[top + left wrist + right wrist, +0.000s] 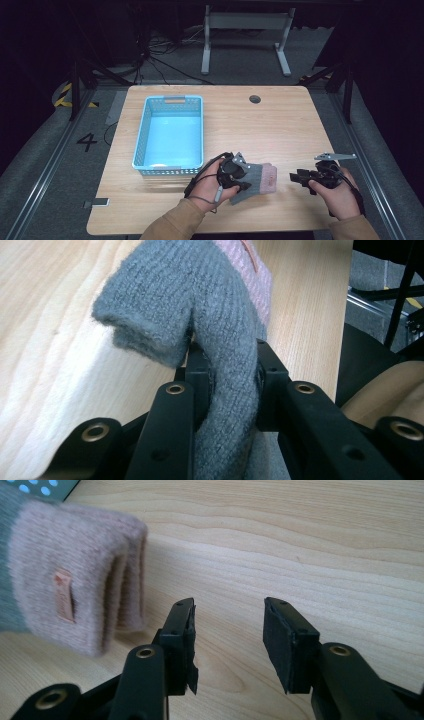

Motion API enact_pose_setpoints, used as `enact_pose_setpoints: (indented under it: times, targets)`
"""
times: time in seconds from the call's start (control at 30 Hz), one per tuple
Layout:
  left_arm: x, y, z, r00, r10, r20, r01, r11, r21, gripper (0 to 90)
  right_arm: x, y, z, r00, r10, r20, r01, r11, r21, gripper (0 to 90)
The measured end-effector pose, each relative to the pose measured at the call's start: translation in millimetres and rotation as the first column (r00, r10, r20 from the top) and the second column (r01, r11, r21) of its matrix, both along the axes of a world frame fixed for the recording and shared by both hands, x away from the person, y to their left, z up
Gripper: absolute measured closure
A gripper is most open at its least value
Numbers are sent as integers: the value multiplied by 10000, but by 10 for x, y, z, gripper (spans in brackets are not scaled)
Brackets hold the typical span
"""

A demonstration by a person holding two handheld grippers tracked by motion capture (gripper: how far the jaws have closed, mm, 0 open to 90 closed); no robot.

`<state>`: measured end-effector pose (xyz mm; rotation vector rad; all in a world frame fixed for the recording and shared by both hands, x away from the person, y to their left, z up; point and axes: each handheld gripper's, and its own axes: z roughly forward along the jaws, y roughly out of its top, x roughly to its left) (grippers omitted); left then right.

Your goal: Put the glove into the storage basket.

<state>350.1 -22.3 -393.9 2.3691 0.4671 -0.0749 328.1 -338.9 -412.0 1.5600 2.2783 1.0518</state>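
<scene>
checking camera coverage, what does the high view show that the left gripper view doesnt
High view alone: the light blue perforated plastic basket, the right gripper with jaws apart over bare wood, and both of the person's hands. Left gripper view alone: up close, the left gripper shut on a fold of the grey knitted sock with a pink cuff. Both share that sock and the pale wooden table.

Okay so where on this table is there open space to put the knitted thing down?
Bare wood runs from the blue basket rightward past the cable hole to the table edge. The basket itself is open too. It is crowded at the near edge, around the grey-and-pink knit and both claws.
</scene>
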Motion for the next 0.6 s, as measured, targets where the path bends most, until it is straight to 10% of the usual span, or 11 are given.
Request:
enact_pose_setpoints:
  times: [0.6]
  targets:
    - [101,598,405,9907,1140,740,-1125,9934,-232,747,197,230,-10,9977,679,-29,-679,9977,-24,567]
